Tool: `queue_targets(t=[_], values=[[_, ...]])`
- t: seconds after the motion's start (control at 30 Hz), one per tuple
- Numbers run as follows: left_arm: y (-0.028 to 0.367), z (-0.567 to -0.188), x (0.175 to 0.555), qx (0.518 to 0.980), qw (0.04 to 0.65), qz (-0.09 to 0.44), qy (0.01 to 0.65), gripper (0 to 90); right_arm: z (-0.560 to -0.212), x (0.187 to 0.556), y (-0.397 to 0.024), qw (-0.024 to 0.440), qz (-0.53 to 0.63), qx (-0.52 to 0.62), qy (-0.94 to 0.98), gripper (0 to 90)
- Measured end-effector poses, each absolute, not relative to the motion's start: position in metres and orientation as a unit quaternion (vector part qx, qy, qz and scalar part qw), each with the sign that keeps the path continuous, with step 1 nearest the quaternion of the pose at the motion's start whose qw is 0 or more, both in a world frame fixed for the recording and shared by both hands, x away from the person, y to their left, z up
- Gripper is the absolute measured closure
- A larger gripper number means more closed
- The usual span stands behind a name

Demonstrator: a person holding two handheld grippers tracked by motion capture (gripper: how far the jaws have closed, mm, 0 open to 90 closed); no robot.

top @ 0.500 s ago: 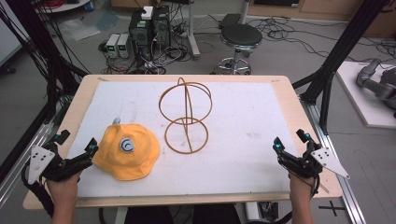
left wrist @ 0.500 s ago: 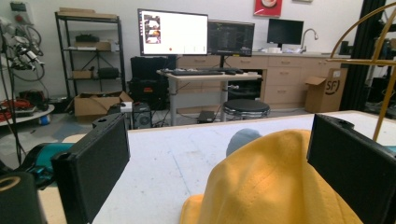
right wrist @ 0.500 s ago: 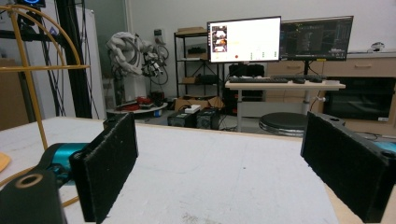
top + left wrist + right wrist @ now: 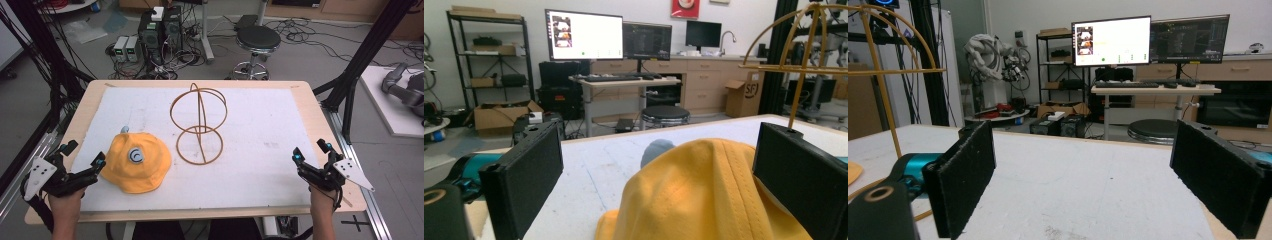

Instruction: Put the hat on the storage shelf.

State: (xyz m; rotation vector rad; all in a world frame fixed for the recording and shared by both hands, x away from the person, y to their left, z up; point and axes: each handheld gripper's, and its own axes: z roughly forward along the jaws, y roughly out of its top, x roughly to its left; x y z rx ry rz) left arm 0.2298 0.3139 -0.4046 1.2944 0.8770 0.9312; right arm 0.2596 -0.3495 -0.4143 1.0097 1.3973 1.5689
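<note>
Counter [image 4: 260, 125] carries a wire hat stand [image 4: 199, 125] mid-surface, upright. Yellow cap [image 4: 136, 162] lies front-left, just left of the stand's base ring. Left tongs [image 4: 82, 167] agape right at the cap's edge, cap between the jaws, pads not pressing. Right tongs [image 4: 312, 157] agape, empty, front-right.

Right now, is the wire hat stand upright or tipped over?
Upright. The wire stand rests on its round base ring on the white mat, its rod rising to the hoops on top. The yellow hat lies beside it.
</note>
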Motion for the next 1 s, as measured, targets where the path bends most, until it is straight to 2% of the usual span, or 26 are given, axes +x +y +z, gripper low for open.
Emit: queue_targets(t=[0.17, 0.23, 0.33, 0.6, 0.73, 1.0], values=[[0.31, -0.405, 0.233, 0.588, 0.611, 0.382, 0.368, 6.3, -0.415, 0.26, -0.349, 0.393, 0.617, 0.399, 0.553, 10.8], [0.304, -0.407, 0.236, 0.615, 0.61, 0.357, 0.349, 6.3, -0.415, 0.26, -0.348, 0.392, 0.618, 0.397, 0.554, 10.8], [0.297, -0.407, 0.237, 0.635, 0.603, 0.351, 0.333, 6.3, -0.415, 0.259, -0.349, 0.392, 0.618, 0.398, 0.553, 10.8], [0.288, -0.412, 0.244, 0.671, 0.577, 0.321, 0.336, 9.1, -0.416, 0.26, -0.35, 0.393, 0.619, 0.397, 0.552, 10.8], [0.285, -0.414, 0.246, 0.676, 0.57, 0.324, 0.335, 17.0, -0.416, 0.26, -0.35, 0.39, 0.619, 0.401, 0.552, 10.8], [0.279, -0.419, 0.249, 0.703, 0.554, 0.305, 0.325, 20.8, -0.416, 0.258, -0.352, 0.391, 0.62, 0.401, 0.55, 10.8]])
